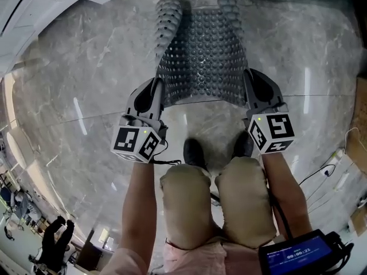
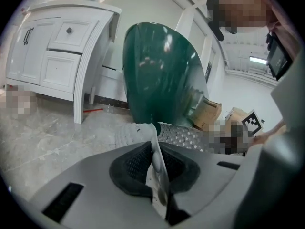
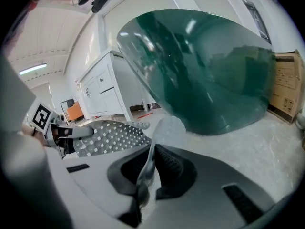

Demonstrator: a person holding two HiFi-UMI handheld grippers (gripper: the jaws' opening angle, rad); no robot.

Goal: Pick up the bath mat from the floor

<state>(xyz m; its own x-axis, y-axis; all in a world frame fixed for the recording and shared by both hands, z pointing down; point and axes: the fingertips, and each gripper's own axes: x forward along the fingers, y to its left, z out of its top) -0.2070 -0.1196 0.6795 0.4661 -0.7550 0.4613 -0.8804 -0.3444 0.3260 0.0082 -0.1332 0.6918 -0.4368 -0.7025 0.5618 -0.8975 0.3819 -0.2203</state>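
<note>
A grey perforated bath mat [image 1: 203, 56] with rows of round holes hangs stretched between my two grippers above the marble floor. Its far end curls over near the top of the head view. My left gripper [image 1: 159, 86] is shut on the mat's near left corner, and the thin edge of the mat [image 2: 157, 168] stands pinched between its dark pads. On the other side my right gripper [image 1: 248, 79] is shut on the near right corner, where the mat's edge [image 3: 145, 168] runs up between the pads. The mat's surface [image 3: 109, 136] spreads out to the left in the right gripper view.
A large dark green tub [image 2: 159, 78] stands ahead of both grippers. A white cabinet [image 2: 57, 51] sits to its left, cardboard boxes [image 3: 286, 87] to its right. The person's knees [image 1: 218, 199] and shoes [image 1: 195, 152] are just behind the mat. Cables [image 1: 321, 173] lie on the floor at the right.
</note>
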